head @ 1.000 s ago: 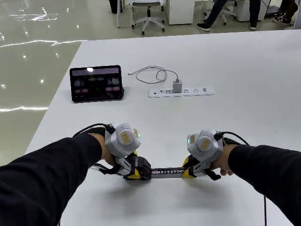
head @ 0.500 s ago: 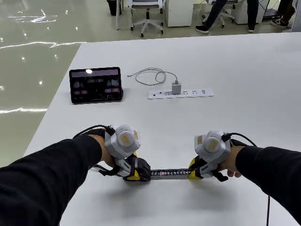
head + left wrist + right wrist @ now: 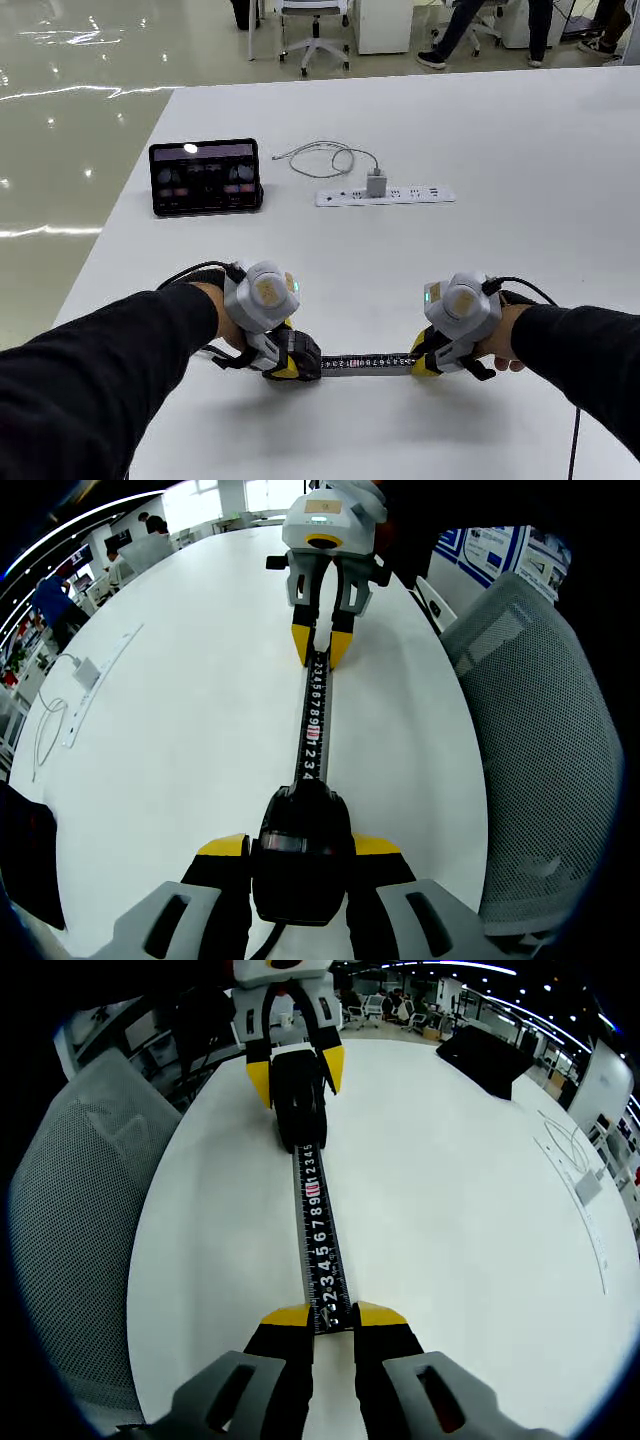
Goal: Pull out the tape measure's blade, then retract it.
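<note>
Left tongs (image 3: pixel 300 846): clamped on the black tape measure case (image 3: pixel 302 870), which rests on the white counter (image 3: pixel 450 270). Right tongs (image 3: pixel 331 1316): pinched on the blade (image 3: pixel 317 1210) tip. Blade: extended, flat on counter, running straight between both tongs, numerals up.

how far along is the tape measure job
Done: the left gripper is shut on the tape measure case, and the right gripper pinches the blade tip. In hand: the pull, with a short stretch of numbered blade out between them. Left: any further pull, then retracting.
</note>
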Demonstrator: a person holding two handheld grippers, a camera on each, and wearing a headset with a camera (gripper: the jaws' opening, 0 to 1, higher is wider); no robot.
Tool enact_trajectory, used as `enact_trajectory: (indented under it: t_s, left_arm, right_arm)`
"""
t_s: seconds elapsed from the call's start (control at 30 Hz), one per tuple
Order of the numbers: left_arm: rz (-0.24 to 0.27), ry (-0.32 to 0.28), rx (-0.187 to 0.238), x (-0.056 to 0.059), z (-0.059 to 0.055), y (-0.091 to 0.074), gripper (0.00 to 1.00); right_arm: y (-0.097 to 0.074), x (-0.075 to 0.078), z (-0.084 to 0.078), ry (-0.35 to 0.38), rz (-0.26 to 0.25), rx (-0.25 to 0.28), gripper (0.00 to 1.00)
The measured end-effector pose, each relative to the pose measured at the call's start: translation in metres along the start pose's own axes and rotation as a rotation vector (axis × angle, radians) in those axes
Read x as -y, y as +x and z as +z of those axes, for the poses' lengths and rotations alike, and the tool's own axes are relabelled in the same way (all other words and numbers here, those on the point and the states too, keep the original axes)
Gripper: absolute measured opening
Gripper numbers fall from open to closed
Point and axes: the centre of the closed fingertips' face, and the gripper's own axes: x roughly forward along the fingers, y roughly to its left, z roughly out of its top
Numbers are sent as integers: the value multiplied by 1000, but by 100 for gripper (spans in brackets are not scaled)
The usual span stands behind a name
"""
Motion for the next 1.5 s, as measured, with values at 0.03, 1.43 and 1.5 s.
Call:
enact_trajectory:
  t_s: [0.03,1.43,1.5]
  left_arm:
    - [0,-1,0,0,0,0,32]
    - [5,-13,14,0,1,1,32]
    - [6,-15,15,0,1,1,33]
  right_arm:
    - [-1,0,-2,0,-1,0,10]
    - [-36,7,-60,53,-36,-41,10]
    - [-37,7,-62,53,-37,-45,10]
